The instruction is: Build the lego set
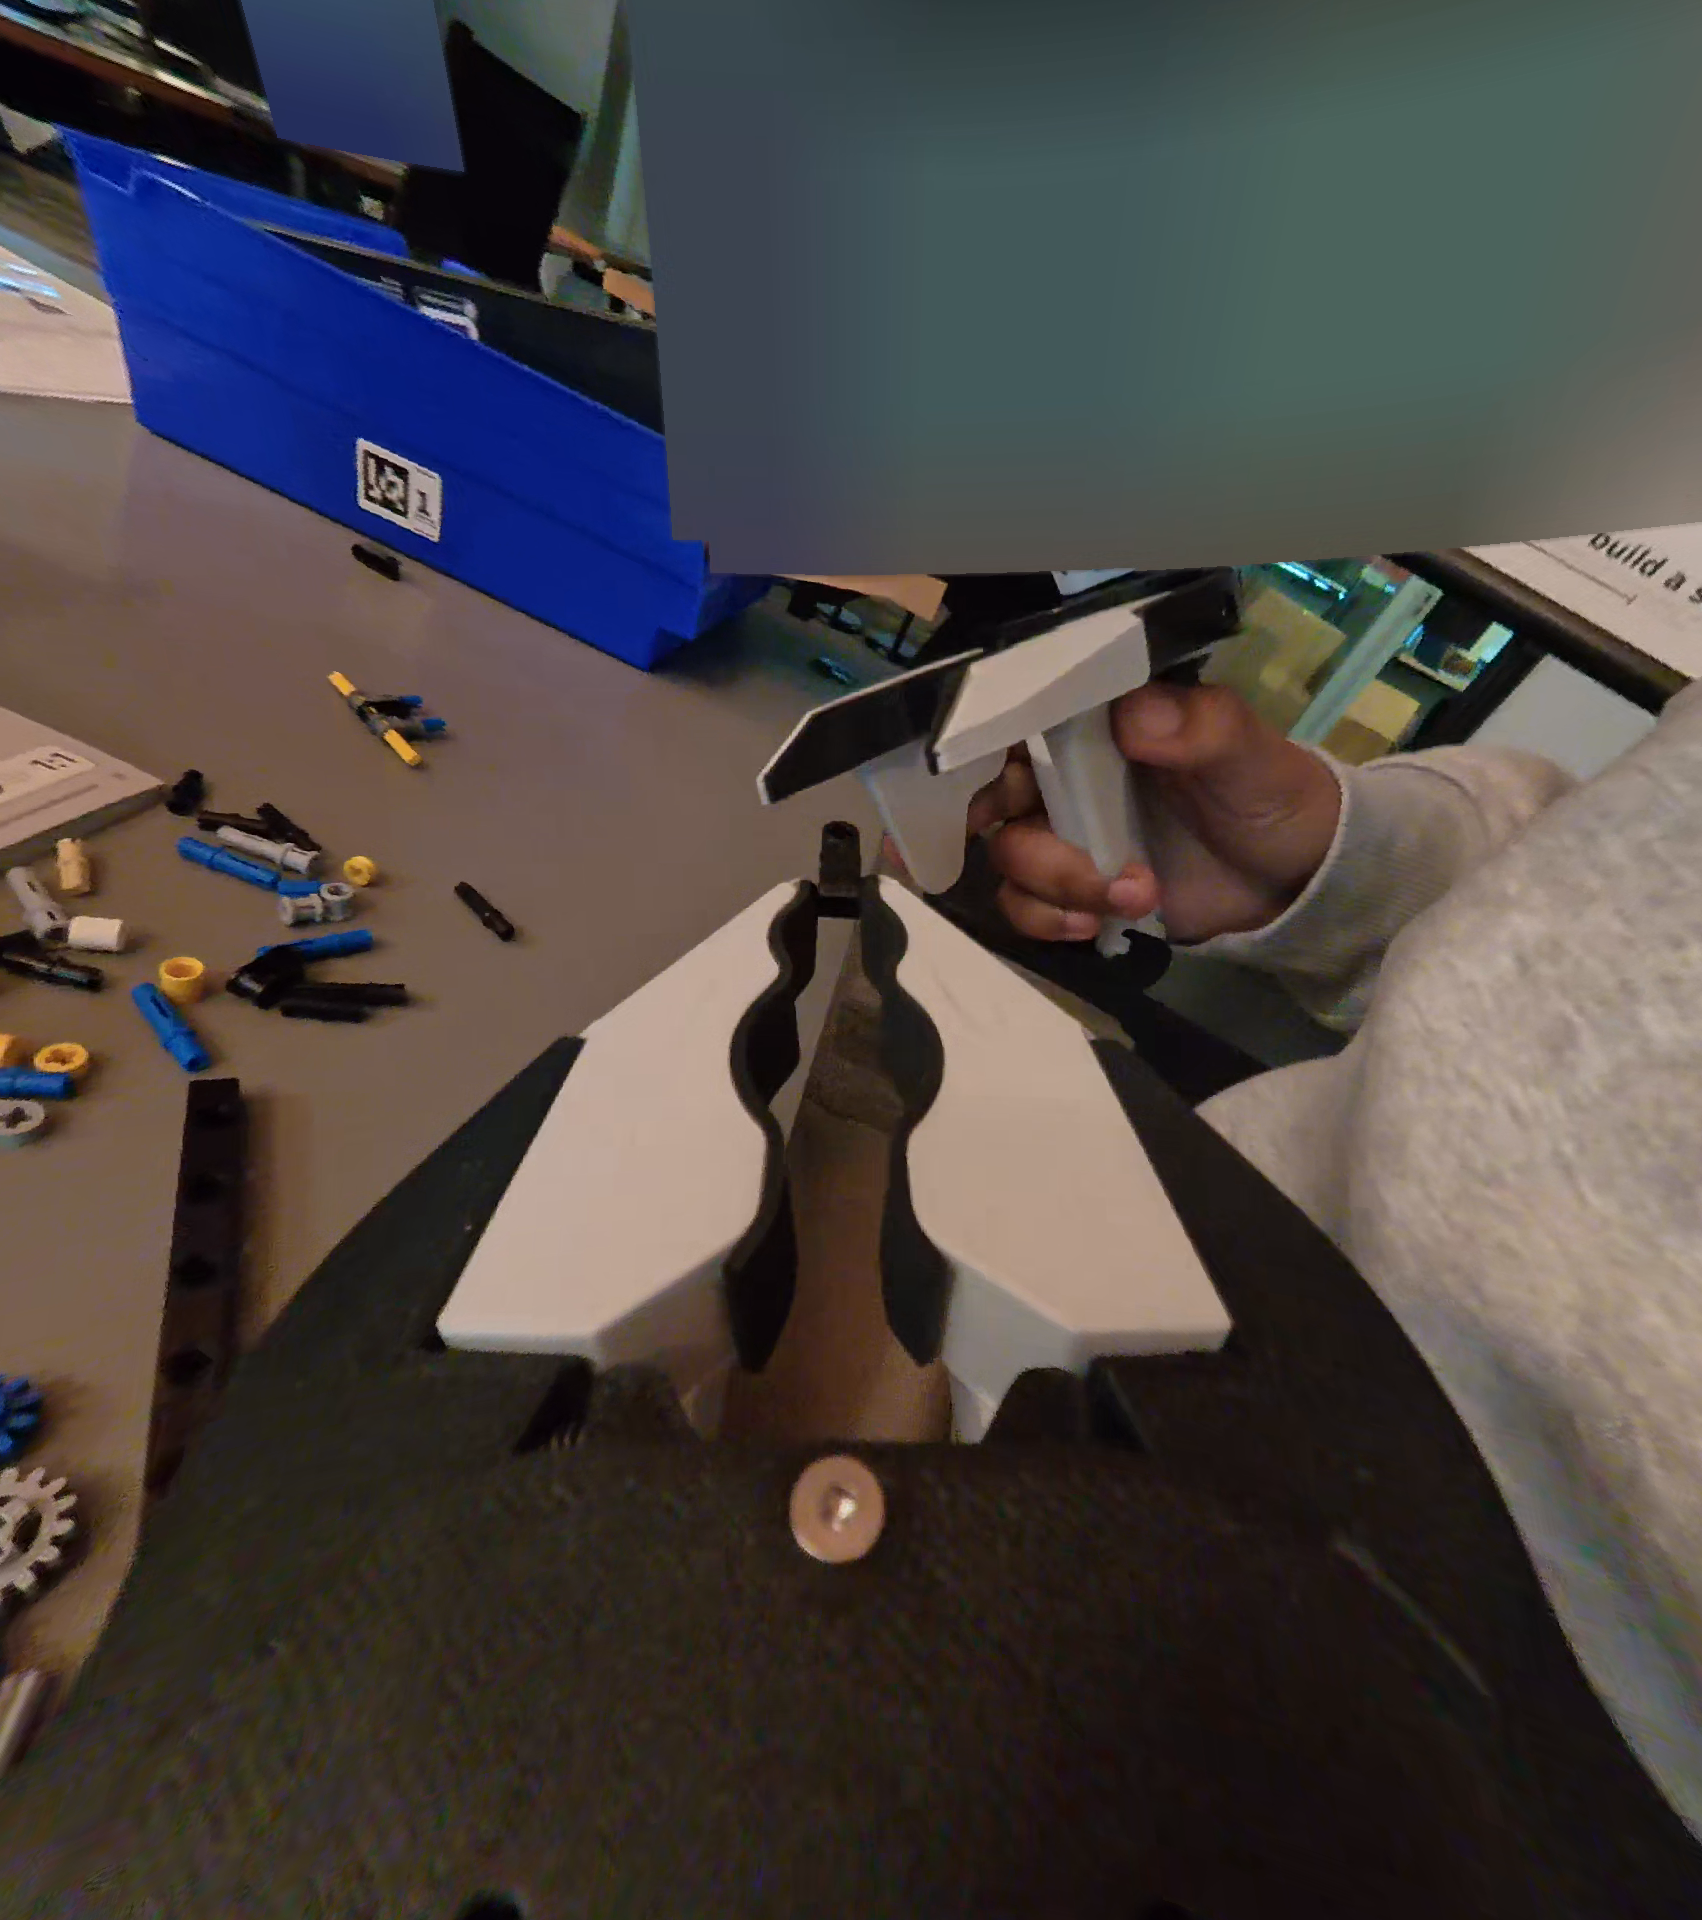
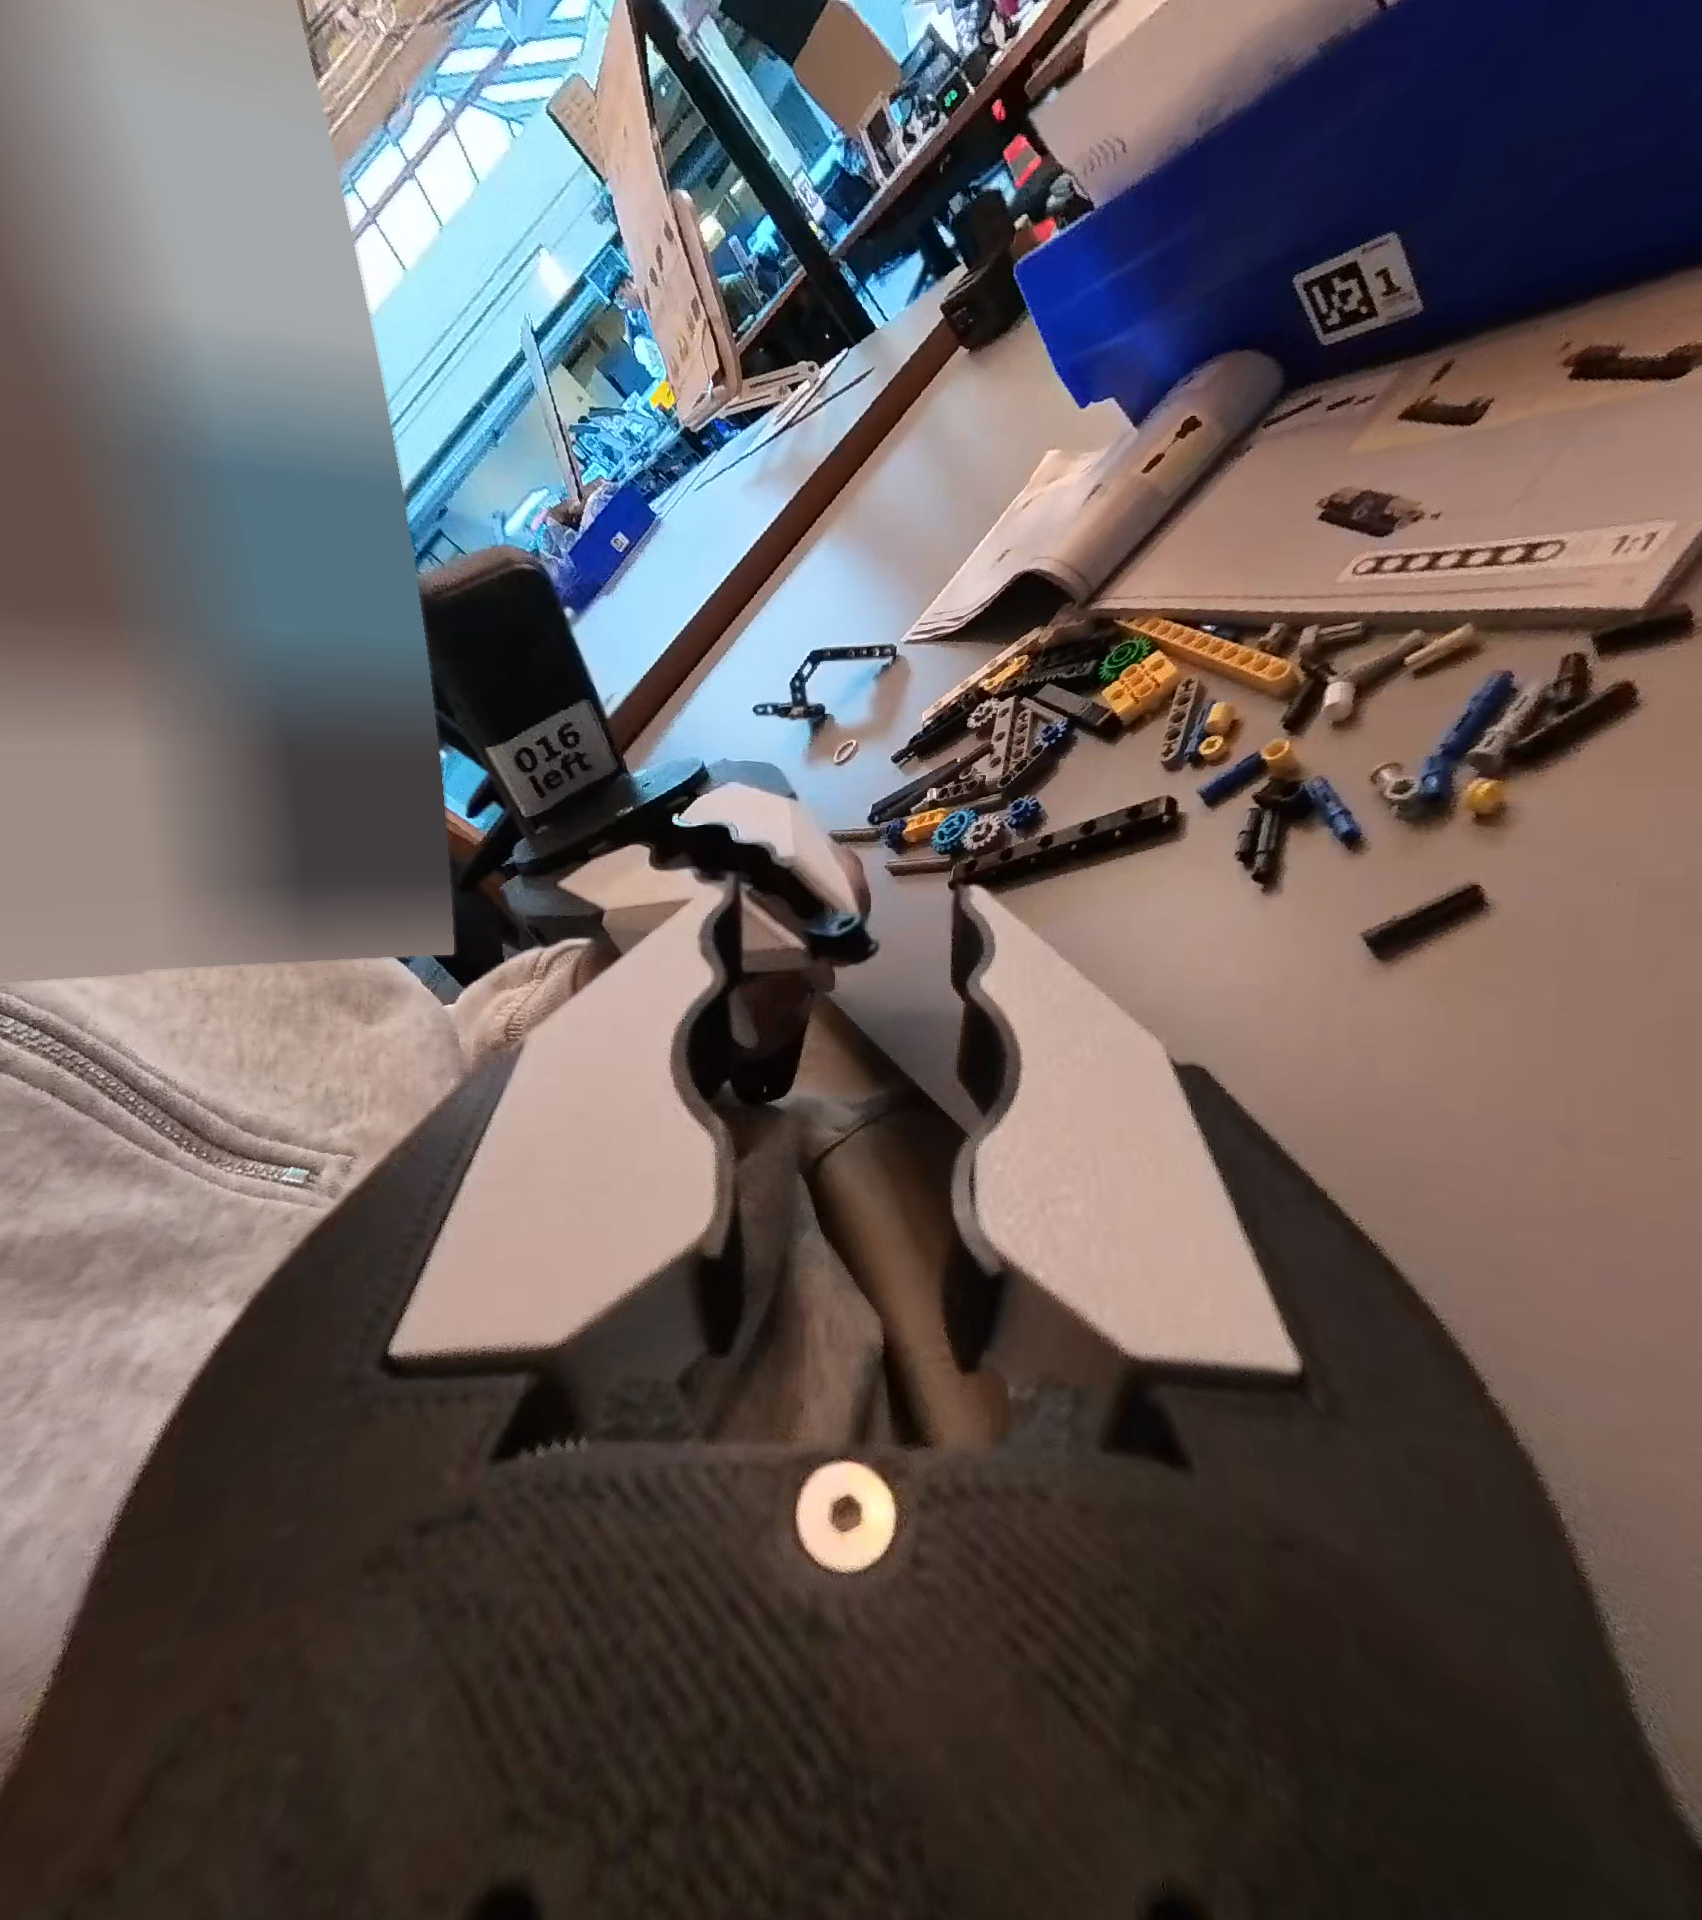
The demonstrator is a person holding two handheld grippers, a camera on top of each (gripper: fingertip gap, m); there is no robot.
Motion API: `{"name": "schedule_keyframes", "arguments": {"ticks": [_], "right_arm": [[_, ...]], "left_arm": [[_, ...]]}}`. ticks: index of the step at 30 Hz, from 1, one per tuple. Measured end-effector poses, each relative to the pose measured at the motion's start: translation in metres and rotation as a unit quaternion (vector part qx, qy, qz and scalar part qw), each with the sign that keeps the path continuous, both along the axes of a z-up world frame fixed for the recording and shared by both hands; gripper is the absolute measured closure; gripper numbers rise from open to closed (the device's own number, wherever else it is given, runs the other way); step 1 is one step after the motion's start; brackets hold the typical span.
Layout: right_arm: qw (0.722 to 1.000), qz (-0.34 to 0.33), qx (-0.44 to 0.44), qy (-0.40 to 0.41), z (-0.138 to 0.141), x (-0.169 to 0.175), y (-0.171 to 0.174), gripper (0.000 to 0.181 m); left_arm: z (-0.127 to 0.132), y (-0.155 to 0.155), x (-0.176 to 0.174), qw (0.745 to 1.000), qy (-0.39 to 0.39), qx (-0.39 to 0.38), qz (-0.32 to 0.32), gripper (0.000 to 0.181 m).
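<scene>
Left claw [image 1: 839, 899] is pinched tight on a tiny black peg [image 1: 839, 854], stiff, light, easy to fumble; right claw [image 2: 836, 914], at 12 o'clock from it, gapes empty.

The left tool [image 1: 839, 896] is showing smooth matt grey plastic on a rough black printed body. The desk [image 1: 556, 665] is looking smooth and matt; the blue bin [image 1: 359, 343] is gleaming glossy plastic; the sleeve [image 1: 1553, 1039] is looking fleecy.

We are seeing a small black peg [image 1: 839, 868] standing upright, pinched at centre frame. Loose blue, yellow and black lego pieces [image 1: 203, 935] are lying scattered at left.
</scene>
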State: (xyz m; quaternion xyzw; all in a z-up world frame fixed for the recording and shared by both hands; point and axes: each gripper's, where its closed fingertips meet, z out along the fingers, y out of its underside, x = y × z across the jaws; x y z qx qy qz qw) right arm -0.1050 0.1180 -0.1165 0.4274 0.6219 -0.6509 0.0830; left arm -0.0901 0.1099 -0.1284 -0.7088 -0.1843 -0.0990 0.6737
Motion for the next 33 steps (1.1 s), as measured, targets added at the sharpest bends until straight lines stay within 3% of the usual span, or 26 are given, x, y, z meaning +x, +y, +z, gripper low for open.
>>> {"name": "schedule_keyframes", "arguments": {"ticks": [8, 14, 21, 23, 25, 29, 33], "right_arm": [[0.996, 0.042, 0.005, -0.080, -0.016, 0.012, -0.008, 0.144], [0.994, 0.054, -0.018, -0.088, -0.013, 0.013, -0.005, 0.147], [0.981, 0.129, -0.049, -0.138, -0.011, 0.029, -0.011, 0.177], [0.981, 0.134, -0.040, -0.132, -0.011, 0.029, -0.011, 0.176], [0.985, 0.118, -0.022, -0.121, -0.012, 0.023, -0.007, 0.159], [0.982, 0.146, 0.023, -0.116, -0.020, 0.029, -0.008, 0.160], [0.976, 0.184, 0.017, -0.113, -0.016, 0.036, -0.011, 0.172]], "left_arm": [[-0.007, 0.004, 0.009, 0.997, 0.063, -0.038, -0.007, 0.175], [-0.007, 0.006, 0.012, 0.997, 0.070, -0.037, -0.012, 0.174], [-0.003, 0.008, 0.024, 0.995, 0.086, -0.024, -0.049, 0.173], [-0.003, 0.008, 0.024, 0.995, 0.089, -0.022, -0.048, 0.173], [-0.001, 0.008, 0.024, 0.995, 0.089, -0.017, -0.048, 0.173], [-0.001, 0.007, 0.024, 0.995, 0.084, -0.011, -0.049, 0.173], [0.000, 0.007, 0.027, 0.994, 0.085, -0.005, -0.061, 0.173]]}}
